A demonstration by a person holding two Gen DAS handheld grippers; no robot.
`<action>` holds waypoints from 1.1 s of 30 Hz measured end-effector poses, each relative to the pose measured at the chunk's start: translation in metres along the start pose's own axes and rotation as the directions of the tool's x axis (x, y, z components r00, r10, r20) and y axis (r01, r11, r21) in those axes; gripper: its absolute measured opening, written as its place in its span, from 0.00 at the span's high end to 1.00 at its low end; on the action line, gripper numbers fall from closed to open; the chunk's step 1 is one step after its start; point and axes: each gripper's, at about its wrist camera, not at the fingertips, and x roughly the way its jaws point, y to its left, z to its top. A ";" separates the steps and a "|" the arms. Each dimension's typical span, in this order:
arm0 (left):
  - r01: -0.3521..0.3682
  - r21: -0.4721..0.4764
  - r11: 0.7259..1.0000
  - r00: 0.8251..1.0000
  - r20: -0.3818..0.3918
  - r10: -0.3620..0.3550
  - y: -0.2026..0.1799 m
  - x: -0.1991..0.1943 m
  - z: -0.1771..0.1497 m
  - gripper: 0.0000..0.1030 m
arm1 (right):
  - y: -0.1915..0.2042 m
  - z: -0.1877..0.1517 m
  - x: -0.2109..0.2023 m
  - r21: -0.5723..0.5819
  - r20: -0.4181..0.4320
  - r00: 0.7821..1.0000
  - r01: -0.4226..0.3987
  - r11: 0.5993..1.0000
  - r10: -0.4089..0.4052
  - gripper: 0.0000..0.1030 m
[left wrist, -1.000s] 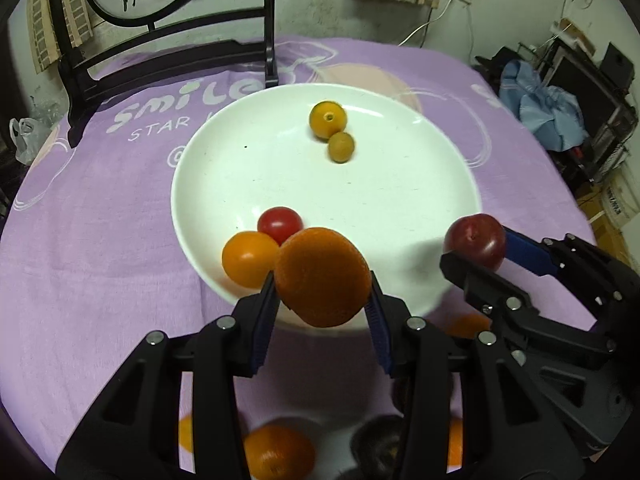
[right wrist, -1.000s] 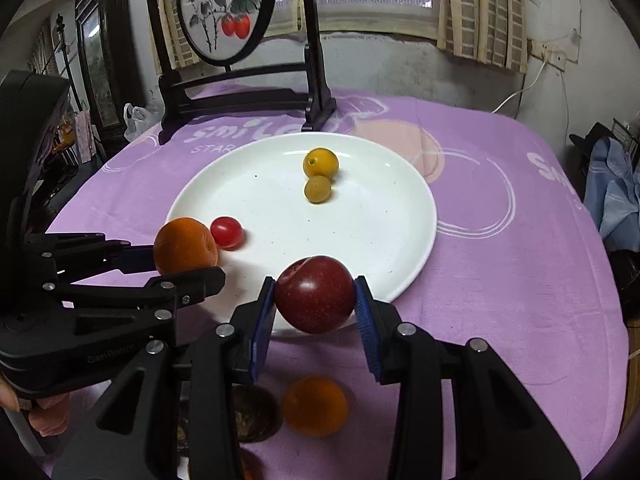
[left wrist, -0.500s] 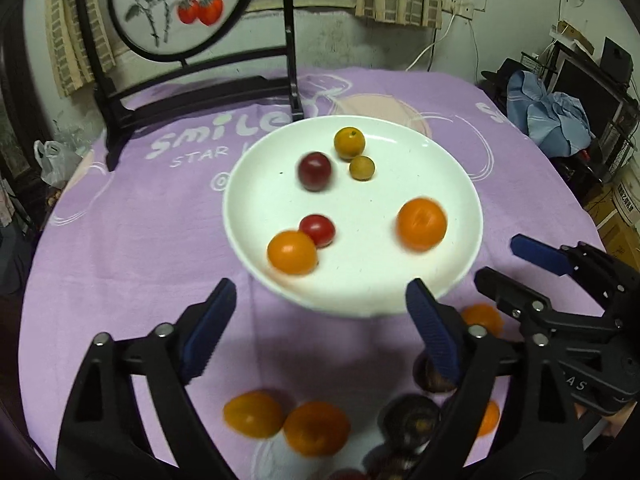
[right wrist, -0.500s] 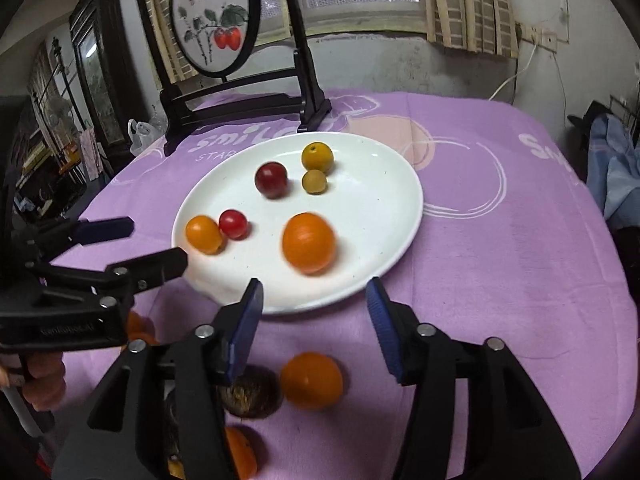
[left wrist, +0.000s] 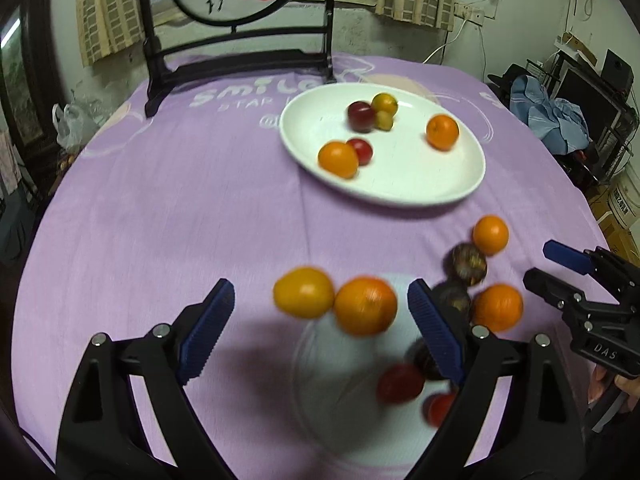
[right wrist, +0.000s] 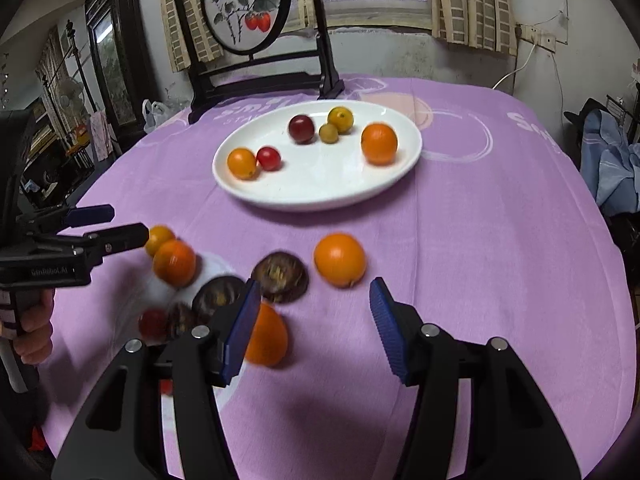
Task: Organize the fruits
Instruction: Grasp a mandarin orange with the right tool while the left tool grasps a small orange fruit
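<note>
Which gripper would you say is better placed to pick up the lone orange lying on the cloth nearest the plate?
Probably the right gripper: it is open and empty, and the orange lies just ahead of its fingertips. The left gripper faces a different orange.

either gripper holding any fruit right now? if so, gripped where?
Neither. The left gripper and right gripper are both open and empty; the fruit seen between the fingers lies on the tablecloth.

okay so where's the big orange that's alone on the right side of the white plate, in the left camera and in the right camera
Left wrist view: the big orange sits upper right of centre, near the white plate's right rim.
Right wrist view: it sits above centre, again at the plate's right side.
Shared landmark: the dark plum on the plate's far side.
</note>
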 end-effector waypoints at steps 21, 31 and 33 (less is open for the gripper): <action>0.054 -0.021 0.998 0.998 -0.033 -0.055 0.012 0.018 -0.036 0.12 | 0.033 -0.016 0.039 -0.102 -0.128 0.991 0.034 0.994 -0.047 0.45; 0.051 -0.011 0.999 0.998 -0.048 -0.051 0.008 0.024 -0.038 0.12 | 0.027 -0.017 0.029 -0.074 -0.076 0.997 -0.011 0.997 0.005 0.64; 0.051 -0.015 0.999 0.998 -0.048 -0.052 0.008 0.025 -0.038 0.12 | 0.023 -0.019 0.024 -0.061 -0.060 0.998 -0.017 0.998 0.014 0.63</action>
